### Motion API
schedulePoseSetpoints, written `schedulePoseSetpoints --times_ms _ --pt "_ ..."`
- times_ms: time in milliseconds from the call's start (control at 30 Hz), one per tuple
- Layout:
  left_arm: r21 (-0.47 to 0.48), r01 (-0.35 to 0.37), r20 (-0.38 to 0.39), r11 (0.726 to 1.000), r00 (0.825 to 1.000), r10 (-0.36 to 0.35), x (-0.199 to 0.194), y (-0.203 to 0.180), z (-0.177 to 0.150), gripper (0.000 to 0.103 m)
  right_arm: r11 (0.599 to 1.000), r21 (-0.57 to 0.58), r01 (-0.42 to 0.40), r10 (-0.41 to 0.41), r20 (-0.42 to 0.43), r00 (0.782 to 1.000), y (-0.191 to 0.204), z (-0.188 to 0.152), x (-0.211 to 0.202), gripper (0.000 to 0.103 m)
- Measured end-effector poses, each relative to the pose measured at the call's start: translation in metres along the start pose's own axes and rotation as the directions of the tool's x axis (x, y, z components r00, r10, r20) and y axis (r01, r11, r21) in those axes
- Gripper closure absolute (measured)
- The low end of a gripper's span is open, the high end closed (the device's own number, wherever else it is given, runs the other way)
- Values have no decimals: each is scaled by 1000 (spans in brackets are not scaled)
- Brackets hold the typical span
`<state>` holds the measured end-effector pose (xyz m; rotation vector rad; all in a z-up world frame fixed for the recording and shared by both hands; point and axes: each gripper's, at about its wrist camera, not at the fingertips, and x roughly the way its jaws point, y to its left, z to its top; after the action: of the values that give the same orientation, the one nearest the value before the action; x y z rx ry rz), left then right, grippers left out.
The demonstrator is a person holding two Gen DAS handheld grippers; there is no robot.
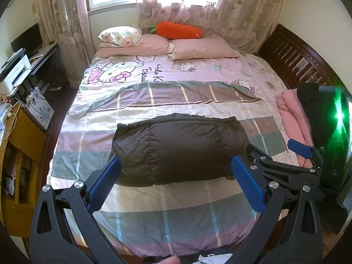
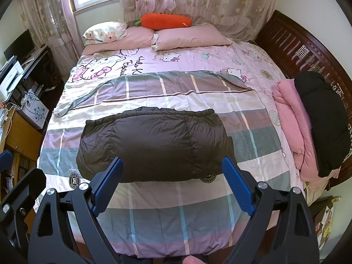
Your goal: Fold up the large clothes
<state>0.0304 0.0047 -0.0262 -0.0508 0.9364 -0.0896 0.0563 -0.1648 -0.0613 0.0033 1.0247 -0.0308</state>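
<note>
Apparently nearly done: the dark puffer jacket [image 1: 178, 149] lies folded into a compact bundle mid-bed [image 1: 154, 215]. Left tool [image 1: 176, 184] and right tool [image 2: 173, 182] hover near it, fingers spread apart, holding nothing.

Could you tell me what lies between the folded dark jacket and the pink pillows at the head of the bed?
In both views, only bedding: the plaid quilt under the dark jacket, then the Hello Kitty sheet up to the pink pillows.

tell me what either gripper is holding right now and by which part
Nothing is held. The left gripper and right gripper are both open above the folded brown jacket.
</note>
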Motion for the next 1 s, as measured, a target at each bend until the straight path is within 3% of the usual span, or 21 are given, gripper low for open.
schedulePoseSetpoints --times_ms 433,700,1000 --pt "21 33 25 999 999 -33 -4 2 5 2 1000 -5 0 0 -1 1000 0 1 0 12" --pt "15 35 -2 999 999 -35 4 6 8 2 1000 -10 2 -2 2 1000 -3 -1 2 12" --pt "41 -16 20 999 1000 15 6 5 8 2 1000 -22 0 0 -5 1000 -7 -1 7 12"
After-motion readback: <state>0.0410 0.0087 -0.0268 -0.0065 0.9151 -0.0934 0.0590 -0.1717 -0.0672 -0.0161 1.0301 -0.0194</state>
